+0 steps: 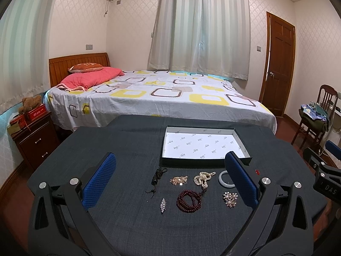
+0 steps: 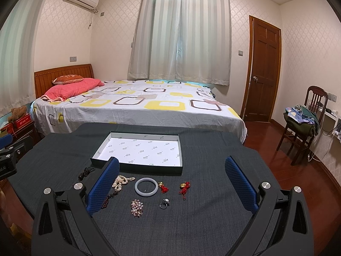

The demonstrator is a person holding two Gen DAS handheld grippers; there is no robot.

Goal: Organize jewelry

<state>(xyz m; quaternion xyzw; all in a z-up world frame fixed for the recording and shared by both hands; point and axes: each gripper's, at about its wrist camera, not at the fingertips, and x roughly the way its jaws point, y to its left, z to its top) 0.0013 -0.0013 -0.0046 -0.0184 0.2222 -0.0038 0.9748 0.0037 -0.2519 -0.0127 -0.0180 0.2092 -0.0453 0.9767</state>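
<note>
Jewelry lies on a dark cloth table (image 1: 127,224) in front of an empty white-lined box (image 1: 202,144), which also shows in the right wrist view (image 2: 140,149). In the left wrist view: black cord (image 1: 157,176), gold piece (image 1: 179,180), pearl strand (image 1: 202,178), jade bangle (image 1: 223,178), dark red beads (image 1: 189,200), silver clip (image 1: 163,205), flower brooch (image 1: 230,199). In the right wrist view: bangle (image 2: 146,186), pearls (image 2: 121,181), brooch (image 2: 137,208), ring (image 2: 164,203), two red-gold charms (image 2: 163,187) (image 2: 184,186). My left gripper (image 1: 170,179) and right gripper (image 2: 171,181) are open and empty above the pieces.
A bed (image 1: 159,98) stands behind the table. A nightstand (image 1: 34,138) is at the left, a chair (image 2: 302,123) with clothes and a door (image 2: 264,70) at the right. The right gripper's body (image 1: 324,170) shows at the left wrist view's right edge.
</note>
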